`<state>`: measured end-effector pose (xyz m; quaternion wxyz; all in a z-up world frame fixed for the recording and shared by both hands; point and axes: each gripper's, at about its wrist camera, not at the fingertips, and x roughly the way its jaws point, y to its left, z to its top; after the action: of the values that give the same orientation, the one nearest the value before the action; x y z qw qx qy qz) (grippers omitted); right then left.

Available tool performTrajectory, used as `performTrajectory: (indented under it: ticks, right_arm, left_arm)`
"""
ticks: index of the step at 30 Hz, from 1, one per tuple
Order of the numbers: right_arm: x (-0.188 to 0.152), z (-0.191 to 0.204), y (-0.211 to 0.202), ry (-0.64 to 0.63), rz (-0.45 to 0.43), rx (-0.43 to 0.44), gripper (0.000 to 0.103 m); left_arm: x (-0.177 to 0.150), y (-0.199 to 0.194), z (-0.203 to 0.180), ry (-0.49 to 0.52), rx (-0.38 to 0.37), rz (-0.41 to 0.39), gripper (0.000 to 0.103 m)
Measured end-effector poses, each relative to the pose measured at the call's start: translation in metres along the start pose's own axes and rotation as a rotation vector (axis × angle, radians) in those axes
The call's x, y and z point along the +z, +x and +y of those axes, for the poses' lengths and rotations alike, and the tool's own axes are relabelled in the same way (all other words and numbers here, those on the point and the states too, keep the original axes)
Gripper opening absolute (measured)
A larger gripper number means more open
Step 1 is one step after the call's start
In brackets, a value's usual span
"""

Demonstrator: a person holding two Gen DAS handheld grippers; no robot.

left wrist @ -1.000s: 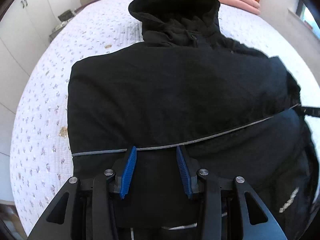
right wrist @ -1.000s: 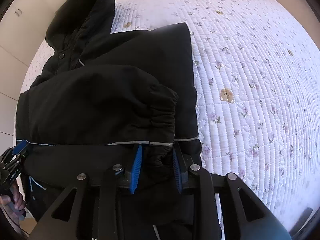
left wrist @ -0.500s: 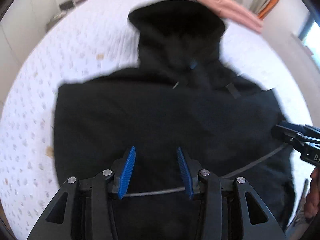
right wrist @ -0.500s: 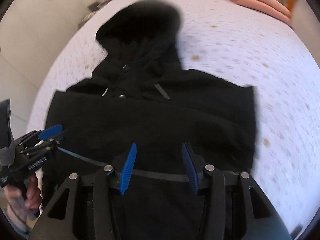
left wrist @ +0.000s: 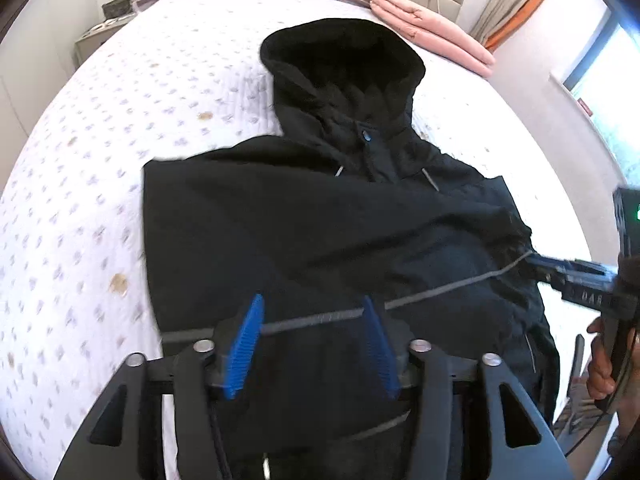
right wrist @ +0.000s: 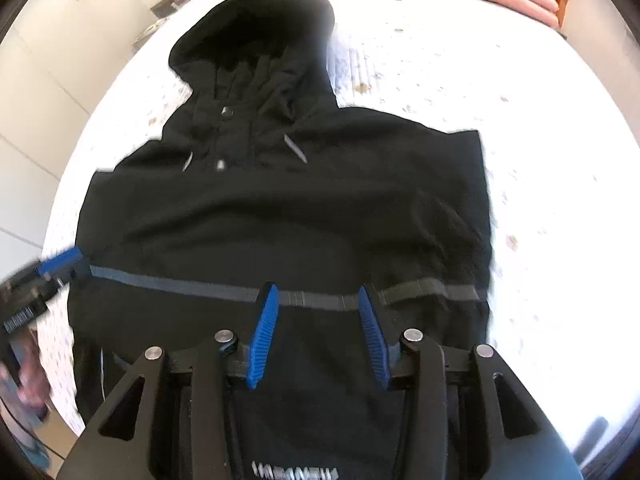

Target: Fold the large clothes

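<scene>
A black hooded jacket (left wrist: 320, 220) lies flat on the bed with its hood (left wrist: 340, 60) at the far end and its sides folded in. A grey stripe (right wrist: 168, 284) crosses its near part. My left gripper (left wrist: 312, 340) hovers over that stripe near the jacket's left edge. Its jaws are opening, and cloth lies below the gap but is not pinched. My right gripper (right wrist: 318, 332) hangs over the stripe near the right edge. Its jaws are closing slightly, and the pads do not touch the cloth. Each gripper also shows at the other view's edge: right gripper (left wrist: 560, 270), left gripper (right wrist: 60, 260).
The bed (left wrist: 120, 120) has a white quilted cover with small flowers. A folded pink blanket (left wrist: 432, 32) lies at the headboard. A nightstand (left wrist: 100, 32) stands at the far left, a window (left wrist: 612, 72) at the right. A hand (left wrist: 600, 364) grips the right tool.
Both grippers have lifted and drawn back, so the whole hood now shows. The right gripper has come off the bunched cuff it was at. Both pairs of jaws stand wider.
</scene>
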<state>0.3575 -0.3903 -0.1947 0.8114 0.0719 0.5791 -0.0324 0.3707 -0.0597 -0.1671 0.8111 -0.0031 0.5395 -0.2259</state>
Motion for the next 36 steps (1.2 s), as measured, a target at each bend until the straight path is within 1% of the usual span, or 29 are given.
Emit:
performTrajectory:
  ticks: [2,3,4,5,6,7,9,10,11,13,14,16,17,19,21,22,23,24,25,26,27,29,31,33,35,36]
  right_arm:
    - [-0.018,-0.002,0.007,-0.015,0.050,-0.037,0.045]
    - [-0.025,-0.004,0.015,-0.023,0.079,-0.071,0.043]
    - [-0.037,-0.004,0.028,-0.026,0.117,-0.107,0.043]
    - [-0.045,-0.012,0.047,-0.003,0.179,-0.106,0.043]
    - [-0.047,-0.014,0.058,0.034,0.200,-0.073,0.043]
    - [-0.048,-0.022,0.059,0.075,0.191,-0.038,0.043]
    - [-0.046,-0.030,0.057,0.100,0.202,-0.005,0.043]
    - [-0.045,-0.031,0.055,0.096,0.213,0.001,0.043]
    - [-0.044,-0.032,0.052,0.088,0.224,0.002,0.043]
    - [-0.036,-0.033,0.041,0.073,0.243,0.019,0.044]
    - [-0.031,-0.034,0.033,0.069,0.234,0.034,0.044]
    - [-0.011,-0.036,0.001,0.050,0.160,0.092,0.044]
    - [-0.001,-0.036,-0.008,0.041,0.130,0.106,0.045]
    - [0.031,-0.039,-0.027,0.015,0.047,0.121,0.046]
    - [0.061,-0.040,-0.027,0.006,-0.013,0.141,0.046]
    - [0.079,-0.039,-0.025,0.003,-0.038,0.144,0.047]
    - [0.103,-0.038,-0.017,-0.002,-0.062,0.131,0.047]
    - [0.119,-0.036,-0.013,-0.007,-0.086,0.119,0.047]
    - [0.132,-0.035,-0.009,-0.010,-0.106,0.111,0.048]
    - [0.150,-0.036,0.000,-0.008,-0.123,0.105,0.051]
    - [0.170,-0.037,0.013,0.002,-0.130,0.104,0.054]
    - [0.202,-0.037,0.036,0.015,-0.138,0.121,0.055]
    - [0.228,-0.039,0.048,0.022,-0.150,0.108,0.056]
    - [0.251,-0.036,0.062,0.028,-0.161,0.106,0.057]
    - [0.269,-0.032,0.078,0.041,-0.169,0.117,0.057]
    - [0.276,-0.028,0.088,0.046,-0.168,0.115,0.058]
  left_arm:
    - [-0.010,0.007,0.005,0.014,0.029,0.019,0.056]
    - [-0.015,0.019,0.010,0.012,0.066,0.047,0.055]
    - [-0.019,0.032,0.016,0.001,0.069,0.081,0.055]
    - [-0.025,0.045,0.020,0.010,0.068,0.100,0.055]
    - [-0.028,0.048,0.019,0.036,0.074,0.090,0.055]
    - [-0.028,0.049,0.016,0.062,0.086,0.089,0.055]
    - [-0.023,0.045,0.008,0.098,0.113,0.114,0.056]
    - [-0.021,0.043,0.007,0.102,0.114,0.118,0.056]
    - [-0.016,0.034,0.006,0.093,0.100,0.116,0.056]
    - [-0.005,0.016,0.005,0.072,0.056,0.088,0.056]
    - [0.008,0.001,0.006,0.062,0.039,0.045,0.056]
    - [0.031,-0.015,0.008,0.057,0.050,-0.014,0.056]
    - [0.050,-0.021,0.009,0.056,0.071,-0.048,0.057]
    - [0.078,-0.023,0.011,0.048,0.090,-0.088,0.059]
    - [0.116,-0.016,0.017,0.008,0.124,-0.128,0.059]
    - [0.127,-0.012,0.020,-0.008,0.126,-0.139,0.059]
    - [0.142,-0.005,0.022,-0.037,0.124,-0.149,0.059]
    - [0.161,0.005,0.027,-0.070,0.119,-0.151,0.059]
    - [0.172,0.011,0.028,-0.080,0.117,-0.150,0.059]
    - [0.184,0.019,0.030,-0.090,0.118,-0.150,0.059]
    - [0.200,0.031,0.031,-0.104,0.140,-0.145,0.059]
    - [0.221,0.048,0.029,-0.096,0.156,-0.144,0.059]
    - [0.238,0.063,0.030,-0.098,0.168,-0.141,0.059]
    - [0.252,0.076,0.032,-0.096,0.159,-0.143,0.061]
    - [0.267,0.097,0.029,-0.090,0.161,-0.114,0.062]
    - [0.276,0.110,0.029,-0.075,0.149,-0.094,0.062]
